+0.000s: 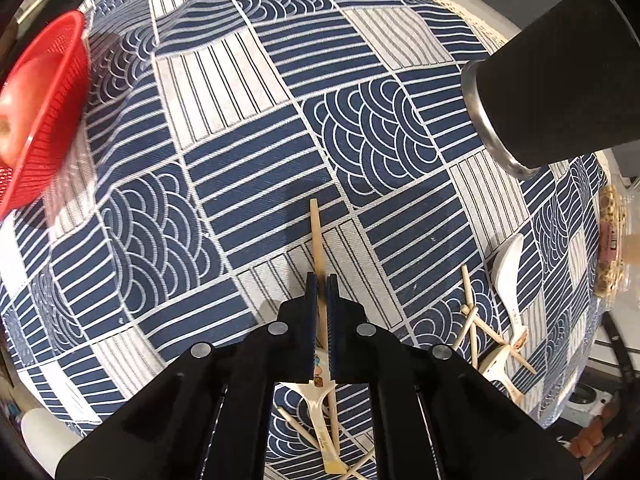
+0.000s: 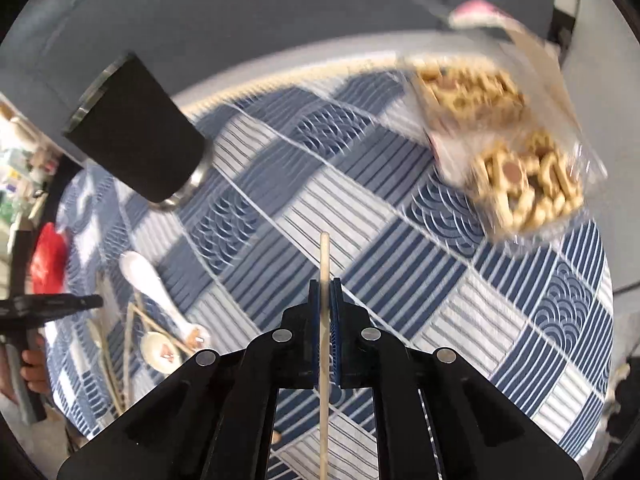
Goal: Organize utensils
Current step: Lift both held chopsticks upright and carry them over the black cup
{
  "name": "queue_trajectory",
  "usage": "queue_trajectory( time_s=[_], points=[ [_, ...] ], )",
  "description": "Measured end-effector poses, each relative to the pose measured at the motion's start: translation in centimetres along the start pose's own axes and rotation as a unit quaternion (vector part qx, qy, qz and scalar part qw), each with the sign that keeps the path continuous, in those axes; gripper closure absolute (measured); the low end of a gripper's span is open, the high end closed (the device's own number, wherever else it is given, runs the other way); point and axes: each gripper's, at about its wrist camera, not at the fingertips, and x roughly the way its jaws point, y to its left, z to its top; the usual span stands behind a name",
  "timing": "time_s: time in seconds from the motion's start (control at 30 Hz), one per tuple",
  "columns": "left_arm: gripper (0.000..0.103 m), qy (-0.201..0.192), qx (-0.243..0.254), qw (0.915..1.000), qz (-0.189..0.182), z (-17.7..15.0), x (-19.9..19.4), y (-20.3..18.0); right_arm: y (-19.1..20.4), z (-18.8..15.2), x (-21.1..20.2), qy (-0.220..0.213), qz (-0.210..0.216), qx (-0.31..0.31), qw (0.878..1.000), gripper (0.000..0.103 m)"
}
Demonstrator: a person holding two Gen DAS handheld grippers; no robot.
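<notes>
Left wrist view, left to right: red mesh basket (image 1: 48, 108) at the far left edge of the table, blurred, something pale pinkish inside it, can't tell what. Blue-and-white patterned tablecloth (image 1: 224, 168) covers the round table. Centre bottom, left gripper (image 1: 321, 280) pointing down at the cloth, jaws clamped on a flat wooden chopstick (image 1: 316, 232) that pokes out past the fingertips; below the gripper more wooden sticks and a cream-coloured spoon handle (image 1: 316, 400) lie on the cloth. Right of that, a loose pile of chopsticks (image 1: 474, 320) crossing each other, touching a white ceramic spoon (image 1: 506, 268) and another cream spoon (image 1: 500, 368). Upper right, black cylindrical holder (image 1: 552, 80) with a metal rim, standing on the cloth, well apart from the pile. Far right edge, a clear packet of biscuits (image 1: 610, 248). Right wrist view, left to right: a hand (image 2: 34, 364) on the other gripper's handle at the left edge, red basket (image 2: 48, 260) behind it, utensil pile with white spoon (image 2: 144, 276) near, black holder (image 2: 136, 132) upper left. Centre, right gripper (image 2: 325, 284) clenched on a round wooden chopstick (image 2: 324, 256), stick running between the fingers and out both ends, held above the cloth. Upper right, biscuit packet (image 2: 500, 136), blurred, near the table edge.
</notes>
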Motion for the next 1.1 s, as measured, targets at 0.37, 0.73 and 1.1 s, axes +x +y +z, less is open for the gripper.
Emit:
queue_trajectory(
  time_s=[0.37, 0.73, 1.1],
  points=[
    [0.099, -0.076, -0.01, 0.9967, -0.028, 0.4, -5.5, 0.2, 3.2, 3.2, -5.7, -0.093, 0.06, -0.057, 0.992, 0.098],
    [0.099, -0.139, -0.02, 0.9871, -0.077, 4.3, -10.0, -1.4, 6.8, 6.9, -10.3, -0.166, 0.061, -0.104, 0.979, 0.098],
    [0.099, -0.214, 0.014, 0.9719, -0.097, 7.3, -18.3, -4.5, 11.1, 12.2, -15.5, -0.25, 0.131, -0.15, 0.948, 0.098]
  ],
)
